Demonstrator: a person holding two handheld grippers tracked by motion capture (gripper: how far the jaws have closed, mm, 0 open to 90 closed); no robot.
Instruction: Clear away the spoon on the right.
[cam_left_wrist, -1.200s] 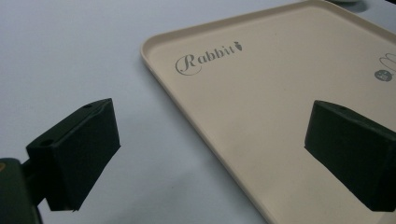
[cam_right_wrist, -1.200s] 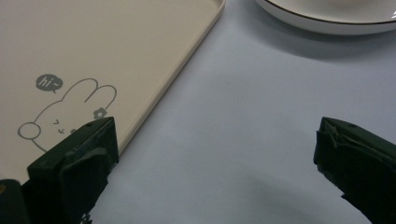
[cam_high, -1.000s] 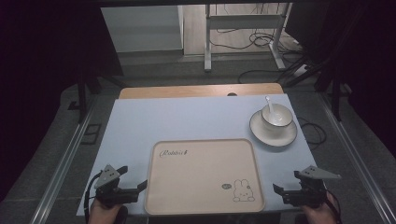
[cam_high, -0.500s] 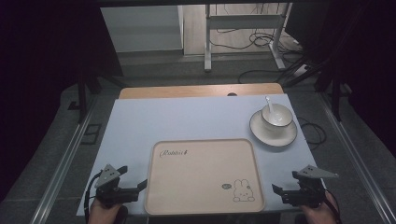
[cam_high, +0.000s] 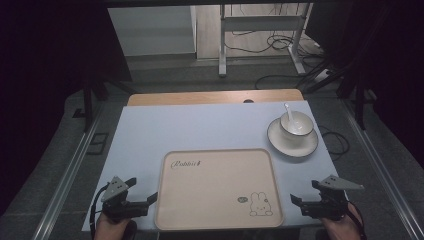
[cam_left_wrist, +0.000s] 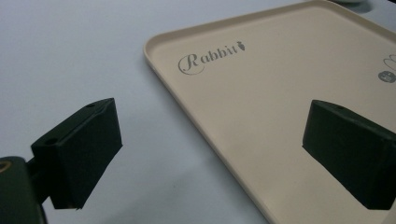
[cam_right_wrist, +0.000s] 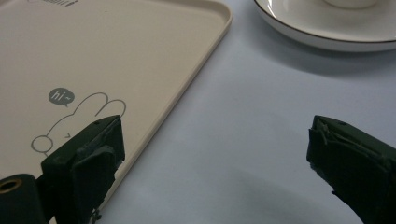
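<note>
A beige tray (cam_high: 215, 172) with a rabbit drawing and the word "Rabbit" lies flat at the table's near middle. A white cup (cam_high: 296, 123) with a spoon (cam_high: 288, 111) in it stands on a white saucer (cam_high: 291, 144) at the far right. My left gripper (cam_high: 152, 199) sits open at the tray's near left corner; in the left gripper view its jaws straddle the tray (cam_left_wrist: 280, 93) rim. My right gripper (cam_high: 295, 202) is open at the tray's near right corner, one jaw over the tray (cam_right_wrist: 116, 51) edge, the other over bare table. The saucer (cam_right_wrist: 327, 28) lies ahead of it.
The pale blue table top (cam_high: 200, 127) has bare room behind and left of the tray. A wooden strip (cam_high: 215, 97) runs along its far edge. Cables and a metal stand (cam_high: 222, 45) are on the floor beyond. Hands hold both grippers at the near edge.
</note>
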